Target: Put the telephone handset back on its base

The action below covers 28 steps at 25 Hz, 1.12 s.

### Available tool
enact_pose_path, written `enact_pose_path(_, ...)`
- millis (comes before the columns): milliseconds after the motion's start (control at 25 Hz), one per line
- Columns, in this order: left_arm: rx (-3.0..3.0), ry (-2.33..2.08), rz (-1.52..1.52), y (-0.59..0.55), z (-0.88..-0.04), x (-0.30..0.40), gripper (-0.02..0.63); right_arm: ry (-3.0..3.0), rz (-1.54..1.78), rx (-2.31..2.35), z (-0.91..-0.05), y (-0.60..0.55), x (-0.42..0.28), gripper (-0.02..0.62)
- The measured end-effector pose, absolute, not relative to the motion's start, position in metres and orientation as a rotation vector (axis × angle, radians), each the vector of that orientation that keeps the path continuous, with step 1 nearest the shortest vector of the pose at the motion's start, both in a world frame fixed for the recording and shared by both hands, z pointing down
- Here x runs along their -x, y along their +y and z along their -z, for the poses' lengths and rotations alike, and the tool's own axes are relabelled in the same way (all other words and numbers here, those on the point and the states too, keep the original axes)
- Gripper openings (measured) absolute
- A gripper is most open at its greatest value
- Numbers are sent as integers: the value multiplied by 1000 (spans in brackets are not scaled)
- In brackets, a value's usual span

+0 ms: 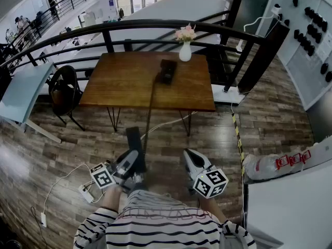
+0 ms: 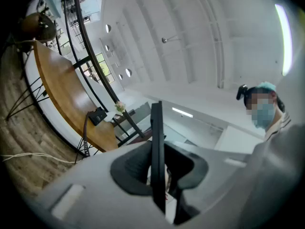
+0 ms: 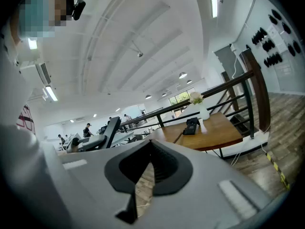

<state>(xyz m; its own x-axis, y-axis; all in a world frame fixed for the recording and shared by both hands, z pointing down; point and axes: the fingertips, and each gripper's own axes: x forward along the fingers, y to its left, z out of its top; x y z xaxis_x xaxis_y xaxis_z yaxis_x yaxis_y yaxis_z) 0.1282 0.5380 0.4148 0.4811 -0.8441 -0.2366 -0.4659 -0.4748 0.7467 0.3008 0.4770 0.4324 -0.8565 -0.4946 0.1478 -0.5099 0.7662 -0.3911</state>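
Note:
The black phone base sits at the far middle of the wooden table, well ahead of me. Its dark cord runs down off the table's front edge to the black handset. My left gripper is shut on the handset, low over the floor and short of the table. In the left gripper view the handset stands edge-on between the pads, and the base lies far off. My right gripper hangs beside it, shut and empty. From the right gripper the base is small and distant.
A white vase of flowers stands just behind the base. A black railing runs behind the table. A dark chair stands at the table's left end. On the floor lie a white power strip with cables and yellow-black tape.

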Motion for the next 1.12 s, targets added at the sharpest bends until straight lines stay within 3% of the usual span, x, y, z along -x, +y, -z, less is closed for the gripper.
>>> enact_pose_path(280, -2129, -1008, 802, 498, -423, -86, 69, -2884, -678, -939, -440, 440, -261, 2)
enact_pose_path(840, -2154, -788, 709, 406, -416, 82, 69, -2767, -708, -1213, -432, 354, -95, 2)
enact_pose_path(1120, -2156, -721, 678, 371, -417, 136, 69, -2739, -755, -1314, -432, 327, -47, 2)
